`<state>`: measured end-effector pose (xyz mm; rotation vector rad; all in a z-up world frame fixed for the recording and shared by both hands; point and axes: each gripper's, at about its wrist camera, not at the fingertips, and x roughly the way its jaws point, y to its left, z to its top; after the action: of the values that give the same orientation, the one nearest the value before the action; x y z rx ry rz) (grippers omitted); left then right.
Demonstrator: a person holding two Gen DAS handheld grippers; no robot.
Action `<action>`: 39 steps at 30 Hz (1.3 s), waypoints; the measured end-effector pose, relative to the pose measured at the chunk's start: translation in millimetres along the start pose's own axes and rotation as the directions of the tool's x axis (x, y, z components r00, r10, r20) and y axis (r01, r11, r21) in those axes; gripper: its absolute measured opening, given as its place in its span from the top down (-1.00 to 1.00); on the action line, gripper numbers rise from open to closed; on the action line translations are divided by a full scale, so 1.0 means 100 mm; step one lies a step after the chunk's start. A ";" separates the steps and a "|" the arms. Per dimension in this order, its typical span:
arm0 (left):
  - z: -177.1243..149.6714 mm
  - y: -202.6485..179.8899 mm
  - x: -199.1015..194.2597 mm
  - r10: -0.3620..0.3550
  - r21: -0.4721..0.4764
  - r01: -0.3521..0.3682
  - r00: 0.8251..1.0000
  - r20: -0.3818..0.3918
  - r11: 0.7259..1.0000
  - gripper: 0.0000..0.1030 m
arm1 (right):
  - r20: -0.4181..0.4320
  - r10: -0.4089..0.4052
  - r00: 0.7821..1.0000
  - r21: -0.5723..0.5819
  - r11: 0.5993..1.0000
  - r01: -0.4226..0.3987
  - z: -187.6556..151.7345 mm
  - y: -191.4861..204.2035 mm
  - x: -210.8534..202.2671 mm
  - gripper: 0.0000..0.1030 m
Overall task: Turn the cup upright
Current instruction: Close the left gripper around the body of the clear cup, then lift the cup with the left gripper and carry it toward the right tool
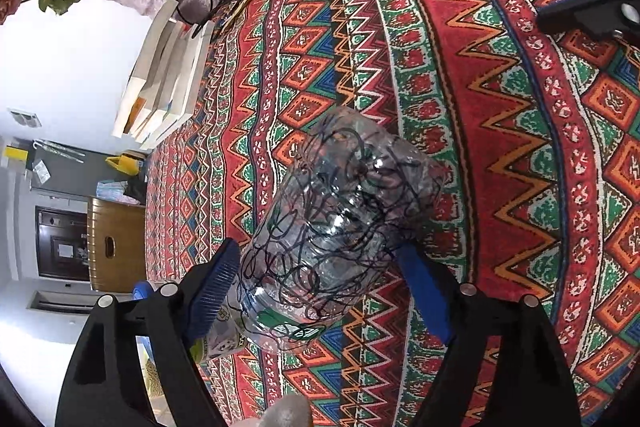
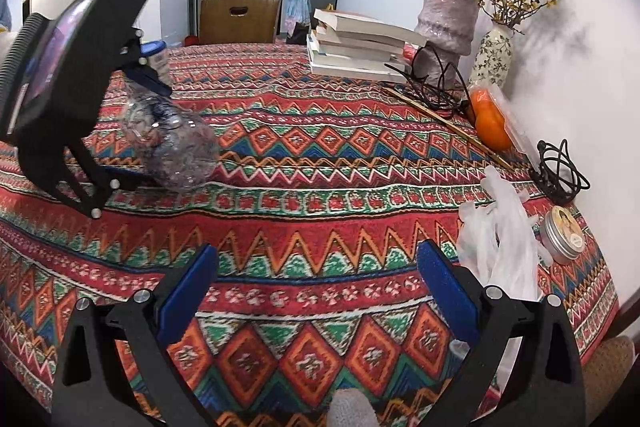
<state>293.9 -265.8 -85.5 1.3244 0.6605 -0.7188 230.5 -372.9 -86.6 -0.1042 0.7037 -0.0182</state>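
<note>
A clear plastic cup [image 1: 340,223] with black scribbles on it sits between the blue pads of my left gripper [image 1: 320,267]. The pads press its sides and the cup is tilted above the patterned tablecloth [image 1: 500,107]. In the right wrist view the same cup [image 2: 176,147] shows at the left, lying slanted in the left gripper [image 2: 132,131], its closed end toward the right. My right gripper [image 2: 316,287] is open and empty, low over the cloth near the front of the table.
A stack of books [image 2: 360,47], two vases with dried flowers [image 2: 448,15], oranges [image 2: 488,123], a black cable [image 2: 560,171], a white plastic bag [image 2: 500,239] and a small tin [image 2: 564,235] line the table's right side. A wooden chair [image 2: 240,19] stands beyond the far edge.
</note>
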 end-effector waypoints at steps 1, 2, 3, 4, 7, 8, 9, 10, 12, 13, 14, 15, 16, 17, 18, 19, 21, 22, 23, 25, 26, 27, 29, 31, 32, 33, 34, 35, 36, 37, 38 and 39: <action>0.00 0.01 0.01 0.003 0.000 -0.003 1.000 0.005 1.000 -0.50 | -0.002 0.002 1.000 0.004 1.000 -0.002 0.00 -0.01 0.01 -0.85; -0.01 0.00 -0.01 0.007 -0.002 -0.007 1.000 0.015 1.000 -0.47 | -0.002 0.003 1.000 0.006 1.000 -0.003 0.01 -0.02 0.02 -0.85; -0.04 0.00 -0.04 0.003 -0.006 -0.003 1.000 0.023 1.000 -0.45 | 0.000 0.004 1.000 0.008 1.000 -0.004 0.01 -0.02 0.02 -0.85; -0.05 -0.01 -0.08 0.005 -0.010 -0.004 0.999 0.033 1.000 -0.44 | 0.002 0.005 1.000 0.009 1.000 -0.005 0.00 -0.02 0.01 -0.85; -0.06 -0.06 -0.16 0.037 0.003 -0.037 0.998 0.050 0.999 -0.34 | 0.010 0.006 1.000 0.013 1.000 -0.006 0.01 -0.02 -0.02 -0.85; -0.07 -0.07 -0.19 0.045 0.004 -0.046 0.997 0.055 0.999 -0.34 | 0.013 0.008 1.000 0.015 1.000 -0.008 0.01 -0.02 -0.03 -0.85; -0.07 -0.08 -0.23 0.047 0.003 -0.047 0.997 0.057 0.999 -0.33 | 0.016 0.010 1.000 0.015 1.000 -0.010 0.00 -0.01 -0.05 -0.85; -0.07 -0.09 -0.26 0.053 0.001 -0.053 0.997 0.063 0.999 -0.33 | 0.018 0.011 1.000 0.015 1.000 -0.011 0.00 0.00 -0.07 -0.85; -0.07 -0.12 -0.34 0.059 -0.005 -0.059 0.995 0.079 0.998 -0.32 | 0.022 0.014 1.000 0.015 1.000 -0.014 -0.03 0.01 -0.12 -0.85; -0.08 -0.15 -0.38 0.060 -0.005 -0.059 0.995 0.081 0.998 -0.32 | 0.024 0.014 1.000 0.015 1.000 -0.014 -0.04 0.01 -0.15 -0.85; -0.09 -0.17 -0.42 0.064 -0.005 -0.064 0.994 0.085 0.998 -0.32 | 0.026 0.014 1.000 0.016 1.000 -0.014 -0.05 0.01 -0.17 -0.85; -0.09 -0.19 -0.47 0.070 -0.006 -0.069 0.994 0.090 0.998 -0.32 | 0.029 0.013 1.000 0.018 1.000 -0.013 -0.06 0.00 -0.20 -0.85; -0.10 -0.22 -0.50 0.071 -0.006 -0.071 0.993 0.091 0.997 -0.32 | 0.032 0.012 0.999 0.019 1.000 -0.013 -0.06 0.00 -0.23 -0.85; -0.10 -0.25 -0.56 0.074 -0.003 -0.074 0.993 0.096 0.997 -0.32 | 0.037 0.011 0.999 0.021 1.000 -0.012 -0.07 -0.01 -0.27 -0.85; -0.10 -0.27 -0.59 0.074 0.000 -0.074 0.993 0.097 0.997 -0.32 | 0.041 0.011 0.999 0.022 1.000 -0.012 -0.07 -0.01 -0.30 -0.85; -0.11 -0.29 -0.62 0.075 0.002 -0.076 0.992 0.098 0.997 -0.32 | 0.046 0.011 0.999 0.023 1.000 -0.012 -0.08 -0.01 -0.33 -0.85; -0.09 -0.34 -0.70 0.078 0.002 -0.078 0.991 0.104 0.997 -0.31 | 0.055 0.013 0.998 0.024 1.000 -0.015 -0.10 0.00 -0.40 -0.85; -0.09 -0.36 -0.73 0.078 0.000 -0.079 0.991 0.108 0.997 -0.31 | 0.059 0.014 0.998 0.024 1.000 -0.016 -0.11 0.00 -0.44 -0.85; -0.08 -0.38 -0.77 0.078 -0.001 -0.079 0.991 0.112 0.997 -0.31 | 0.063 0.015 0.998 0.024 1.000 -0.016 -0.12 0.01 -0.47 -0.85; -0.08 -0.42 -0.84 0.078 -0.003 -0.078 0.990 0.119 0.997 -0.31 | 0.070 0.015 0.997 0.024 1.000 -0.017 -0.13 0.01 -0.53 -0.85; -0.08 -0.44 -0.89 0.081 -0.003 -0.082 0.989 0.123 0.997 -0.31 | 0.072 0.017 0.997 0.024 1.000 -0.018 -0.14 0.01 -0.56 -0.85; -0.08 -0.46 -0.92 0.082 -0.004 -0.082 0.989 0.125 0.997 -0.31 | 0.072 0.019 0.997 0.024 0.999 -0.021 -0.16 0.01 -0.59 -0.85; -0.09 -0.50 -0.99 0.077 -0.012 -0.076 0.989 0.125 0.997 -0.31 | 0.074 0.025 0.997 0.019 0.999 -0.027 -0.19 0.03 -0.66 -0.85; -0.10 -0.58 -1.07 0.073 -0.013 -0.072 0.989 0.125 0.997 -0.31 | 0.077 0.032 0.997 0.009 0.999 -0.033 -0.23 0.05 -0.73 -0.85; -0.10 -0.61 -1.10 0.070 -0.014 -0.069 0.989 0.127 0.998 -0.32 | 0.077 0.036 0.996 0.003 0.999 -0.036 -0.26 0.07 -0.76 -0.85; -0.12 -0.65 -1.15 0.063 -0.022 -0.060 0.989 0.130 0.998 -0.32 | 0.076 0.039 0.996 -0.002 0.999 -0.039 -0.28 0.09 -0.79 -0.85; -0.12 -0.69 -1.18 0.058 -0.027 -0.055 0.990 0.131 0.998 -0.32 | 0.075 0.042 0.996 -0.005 0.999 -0.042 -0.30 0.11 -0.81 -0.85; -0.13 -0.73 -1.20 0.055 -0.030 -0.052 0.990 0.131 0.998 -0.32 | 0.072 0.047 0.996 -0.008 0.999 -0.046 -0.33 0.12 -0.83 -0.85; -0.14 -0.79 -1.23 0.047 -0.034 -0.043 0.990 0.132 0.998 -0.32 | 0.069 0.051 0.996 -0.012 0.999 -0.051 -0.35 0.13 -0.85 -0.85; -0.15 -0.83 -1.25 0.041 -0.037 -0.036 0.990 0.133 0.999 -0.32 | 0.066 0.055 0.996 -0.018 0.998 -0.054 -0.38 0.15 -0.87 -0.85; -0.16 -0.88 -1.28 0.028 -0.044 -0.022 0.991 0.134 0.999 -0.32 | 0.064 0.058 0.996 -0.025 0.998 -0.056 -0.40 0.16 -0.90 -0.85; -0.18 -0.93 -1.30 0.020 -0.046 -0.014 0.991 0.135 0.999 -0.32 | 0.062 0.059 0.996 -0.029 0.998 -0.058 -0.42 0.18 -0.92 -0.85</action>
<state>139.9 -246.0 -43.8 1.2266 0.5524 -0.7686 133.0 -354.4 -61.1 -0.1093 0.6436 0.0504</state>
